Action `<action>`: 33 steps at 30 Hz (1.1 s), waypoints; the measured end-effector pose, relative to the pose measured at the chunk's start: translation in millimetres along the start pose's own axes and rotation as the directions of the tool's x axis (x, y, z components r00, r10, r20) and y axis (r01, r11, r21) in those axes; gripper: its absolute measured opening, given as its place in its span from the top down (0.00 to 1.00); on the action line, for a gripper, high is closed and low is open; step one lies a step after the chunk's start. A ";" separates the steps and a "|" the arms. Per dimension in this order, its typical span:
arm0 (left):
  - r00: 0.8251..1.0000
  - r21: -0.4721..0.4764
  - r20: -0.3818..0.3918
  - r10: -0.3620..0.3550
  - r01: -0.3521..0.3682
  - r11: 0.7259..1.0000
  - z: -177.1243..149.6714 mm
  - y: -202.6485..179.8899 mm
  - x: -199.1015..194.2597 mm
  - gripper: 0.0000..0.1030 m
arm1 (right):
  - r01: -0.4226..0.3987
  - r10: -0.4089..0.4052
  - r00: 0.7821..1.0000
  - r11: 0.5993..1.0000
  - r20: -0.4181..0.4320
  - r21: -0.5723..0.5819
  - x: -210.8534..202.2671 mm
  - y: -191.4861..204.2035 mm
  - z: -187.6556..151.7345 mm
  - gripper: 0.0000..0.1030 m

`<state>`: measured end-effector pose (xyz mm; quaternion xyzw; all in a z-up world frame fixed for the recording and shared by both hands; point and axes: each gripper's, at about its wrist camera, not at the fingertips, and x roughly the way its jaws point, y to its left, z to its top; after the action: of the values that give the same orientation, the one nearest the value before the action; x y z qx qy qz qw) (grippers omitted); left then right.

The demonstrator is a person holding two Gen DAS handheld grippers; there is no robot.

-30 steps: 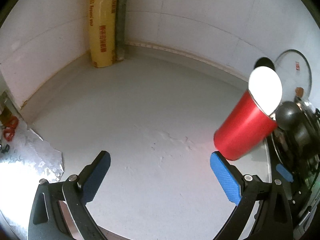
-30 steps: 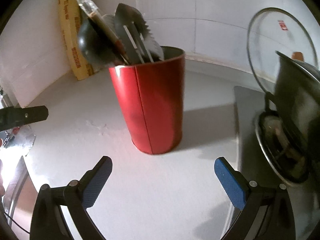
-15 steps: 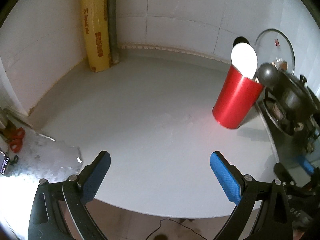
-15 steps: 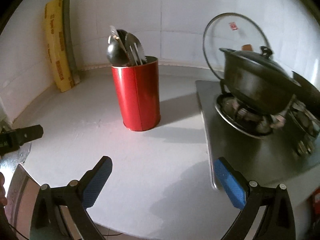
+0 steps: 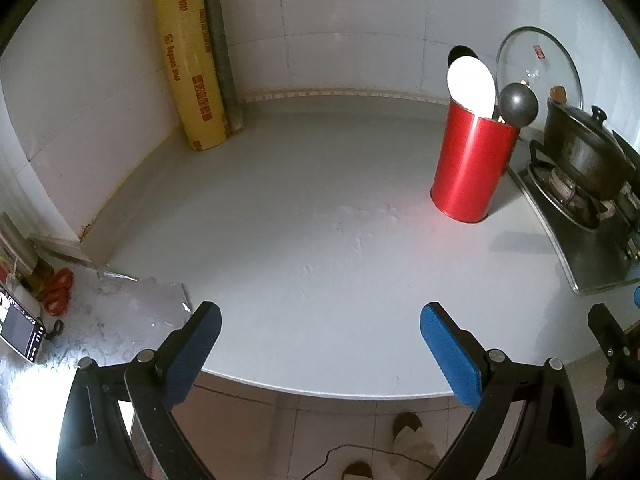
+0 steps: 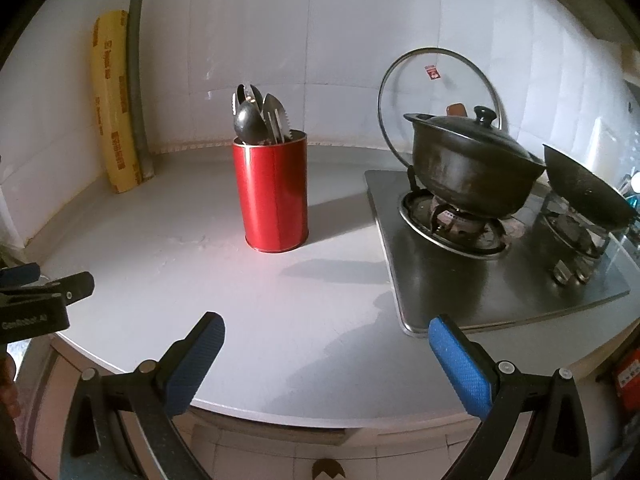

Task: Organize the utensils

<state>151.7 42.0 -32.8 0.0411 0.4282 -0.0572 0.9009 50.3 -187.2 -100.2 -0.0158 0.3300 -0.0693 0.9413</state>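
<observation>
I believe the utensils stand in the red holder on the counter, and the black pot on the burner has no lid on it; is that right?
Not quite: the black pot on the burner has its lid on, as the right wrist view shows. The utensils do stand in the red holder on the counter.

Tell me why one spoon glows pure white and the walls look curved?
Left wrist view: glare blows out the pale spoon in the red holder. Right wrist view: the holder throws a shadow rightward. The fisheye lens bends the walls in both views.
</observation>
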 end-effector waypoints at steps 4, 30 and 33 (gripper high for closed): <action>1.000 0.010 0.010 0.004 -0.004 1.000 -1.2 -3.2 -4.4 0.03 | 0.007 -0.007 1.000 1.000 0.011 0.005 -5.7 -1.1 -1.9 0.00; 1.000 -0.001 -0.021 -0.006 0.006 1.000 -9.5 1.0 -7.9 0.03 | 0.036 -0.036 0.999 0.999 0.033 0.013 -16.3 -4.9 -5.6 0.00; 1.000 0.000 -0.021 -0.007 0.007 1.000 -9.3 1.0 -8.3 0.03 | 0.038 -0.039 0.999 0.999 0.030 0.015 -16.0 -5.9 -5.8 0.00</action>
<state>139.5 44.7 -32.2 0.0401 0.4378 -0.0599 0.8962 33.6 -190.7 -94.4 -0.0165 0.3147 -0.0895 0.9448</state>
